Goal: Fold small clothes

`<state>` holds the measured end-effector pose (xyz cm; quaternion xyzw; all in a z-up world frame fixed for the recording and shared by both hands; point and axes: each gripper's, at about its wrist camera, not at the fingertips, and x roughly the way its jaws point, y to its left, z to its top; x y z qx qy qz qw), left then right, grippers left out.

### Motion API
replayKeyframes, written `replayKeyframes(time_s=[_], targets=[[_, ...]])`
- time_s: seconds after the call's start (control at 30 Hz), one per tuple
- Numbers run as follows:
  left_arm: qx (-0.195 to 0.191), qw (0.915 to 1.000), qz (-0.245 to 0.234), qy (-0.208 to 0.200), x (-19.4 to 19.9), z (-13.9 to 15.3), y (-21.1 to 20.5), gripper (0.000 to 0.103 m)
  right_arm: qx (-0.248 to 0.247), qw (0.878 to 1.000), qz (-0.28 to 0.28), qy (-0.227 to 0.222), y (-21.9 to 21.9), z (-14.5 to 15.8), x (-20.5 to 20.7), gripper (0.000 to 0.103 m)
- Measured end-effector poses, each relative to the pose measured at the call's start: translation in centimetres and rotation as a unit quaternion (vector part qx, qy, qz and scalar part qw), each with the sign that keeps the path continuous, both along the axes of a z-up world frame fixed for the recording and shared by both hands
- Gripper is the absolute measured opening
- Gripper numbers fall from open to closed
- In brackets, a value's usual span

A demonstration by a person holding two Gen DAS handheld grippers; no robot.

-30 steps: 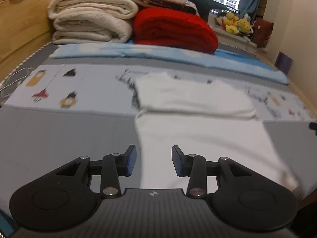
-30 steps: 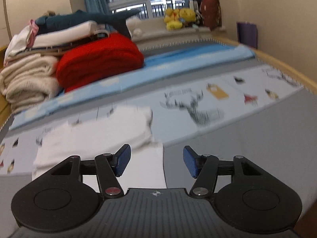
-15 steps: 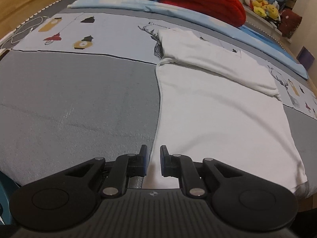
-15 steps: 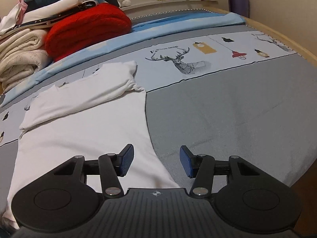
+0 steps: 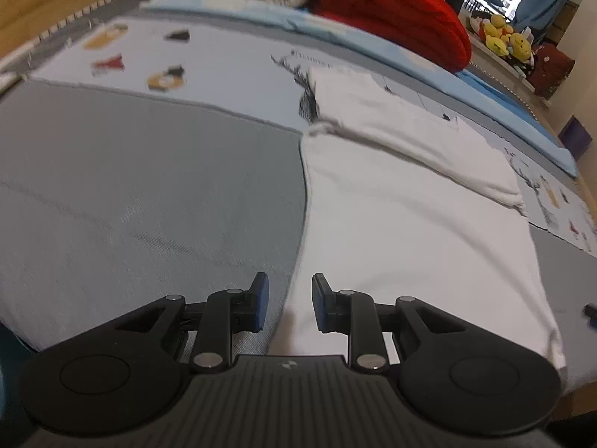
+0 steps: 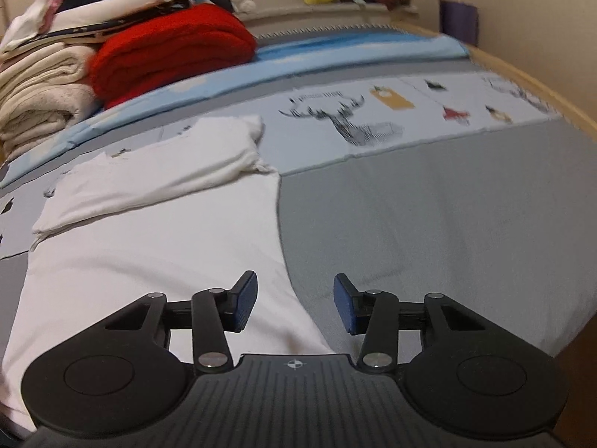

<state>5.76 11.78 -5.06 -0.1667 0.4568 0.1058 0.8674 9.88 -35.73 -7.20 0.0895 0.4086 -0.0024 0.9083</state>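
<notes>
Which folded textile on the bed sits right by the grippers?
The flat white cotton T-shirt, top part folded over; the red knitted blanket and cream towels are stacked far behind.

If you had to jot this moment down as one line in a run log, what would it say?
stage: reaching for hem | white garment: flat on bed, top folded | left gripper: jaws just reopened, straddling corner | right gripper: jaws closing, not gripping

Your left tongs (image 5: 286, 300): matte black linkage arms, silver pivot screws, blue pads on the fingertips (image 5: 260, 298), two round discs flanking a ribbed grey housing with a small white crosshair mark. Your right tongs (image 6: 294, 300): same build, same blue pads.
</notes>
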Motion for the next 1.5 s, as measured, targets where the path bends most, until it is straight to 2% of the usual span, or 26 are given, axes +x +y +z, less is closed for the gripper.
replayKeyframes(time_s=[0.17, 0.33, 0.47, 0.53, 0.57, 0.6, 0.67, 0.73, 0.83, 0.9, 0.97, 1.03, 1.1, 1.17, 1.27, 1.3, 1.33, 1.37, 1.4, 1.43, 1.5], targets=[[-0.03, 0.9983, 0.004, 0.05, 0.1, -1.7, 0.7, 0.029, 0.022, 0.996, -0.021, 0.085, -1.3, -2.4, 0.6, 0.047], [-0.052, 0.9952, -0.001, 0.083, 0.4, -3.1, 0.8, 0.029, 0.02, 0.99, -0.028, 0.136, -1.9, -4.3, 1.3, 0.047], [-0.038, 0.9923, -0.026, 0.115, 0.7, -4.4, 0.1, 0.029, -0.005, 0.982, -0.018, 0.186, -1.3, -6.1, 1.4, 0.047], [-0.024, 0.9908, -0.038, 0.127, 0.7, -4.8, -0.4, 0.019, -0.016, 0.979, -0.011, 0.202, -1.1, -6.8, 1.5, 0.044], [-0.015, 0.9911, -0.042, 0.125, 0.7, -4.6, -0.5, 0.011, -0.016, 0.979, -0.008, 0.204, -1.0, -6.9, 1.5, 0.038], [-0.009, 0.9921, -0.042, 0.118, 0.5, -4.3, -0.5, 0.006, -0.012, 0.979, -0.005, 0.203, -1.0, -6.9, 1.4, 0.025], [-0.014, 0.9953, -0.03, 0.091, 0.0, -3.1, 0.0, 0.006, -0.002, 0.98, 0.003, 0.2, -0.9, -6.8, 1.3, 0.007], [-0.018, 0.9965, -0.027, 0.076, -0.7, -2.2, 0.4, 0.006, 0.004, 0.982, 0.006, 0.188, -1.0, -6.2, 1.0, 0.007], [-0.014, 0.9935, -0.035, 0.107, -1.1, -2.9, 0.1, 0.006, 0.02, 0.984, 0.0, 0.175, -1.5, -5.4, 0.6, 0.007], [-0.014, 0.991, -0.035, 0.129, -0.8, -3.6, 0.1, 0.007, 0.015, 0.98, -0.005, 0.198, -1.7, -6.2, 0.5, 0.007], [-0.035, 0.9921, -0.014, 0.12, -0.9, -3.7, 0.7, 0.009, 0.008, 0.976, -0.002, 0.218, -1.5, -7.0, 0.6, 0.01], [-0.062, 0.9924, -0.001, 0.106, -0.8, -3.5, 1.4, 0.028, 0.002, 0.978, -0.005, 0.21, -1.4, -6.8, 0.6, 0.018], [-0.062, 0.992, 0.005, 0.11, -0.6, -3.6, 1.3, 0.036, 0.013, 0.98, -0.014, 0.199, -1.7, -6.4, 0.6, 0.032], [-0.051, 0.9903, 0.0, 0.129, -0.3, -4.2, 0.7, 0.036, 0.015, 0.981, -0.02, 0.194, -1.8, -6.5, 0.5, 0.039], [-0.039, 0.9896, -0.014, 0.138, -0.1, -4.8, 0.0, 0.035, 0.007, 0.979, -0.008, 0.204, -1.2, -7.0, 0.8, 0.039], [-0.038, 0.9899, -0.023, 0.135, 0.0, -4.8, -0.3, 0.021, 0.001, 0.978, 0.0, 0.207, -0.9, -7.2, 0.8, 0.039], [-0.038, 0.9897, -0.034, 0.134, 0.0, -4.8, -0.6, 0.006, -0.009, 0.978, 0.009, 0.207, -0.5, -7.2, 0.8, 0.037], [-0.03, 0.9904, -0.04, 0.129, 0.0, -4.6, -0.9, 0.006, -0.017, 0.979, 0.017, 0.204, -0.4, -7.1, 0.9, 0.019], [-0.014, 0.9916, -0.044, 0.121, 0.0, -4.2, -1.1, 0.006, -0.016, 0.979, 0.026, 0.2, -0.2, -6.9, 0.9, 0.007], [0.005, 0.9928, -0.047, 0.11, -0.2, -3.7, -1.4, 0.006, -0.012, 0.98, 0.026, 0.195, -0.3, -6.7, 1.0, 0.007], [0.005, 0.9952, -0.043, 0.087, -0.7, -2.7, -1.2, 0.006, 0.003, 0.985, 0.019, 0.173, -0.8, -5.6, 0.7, 0.006]])
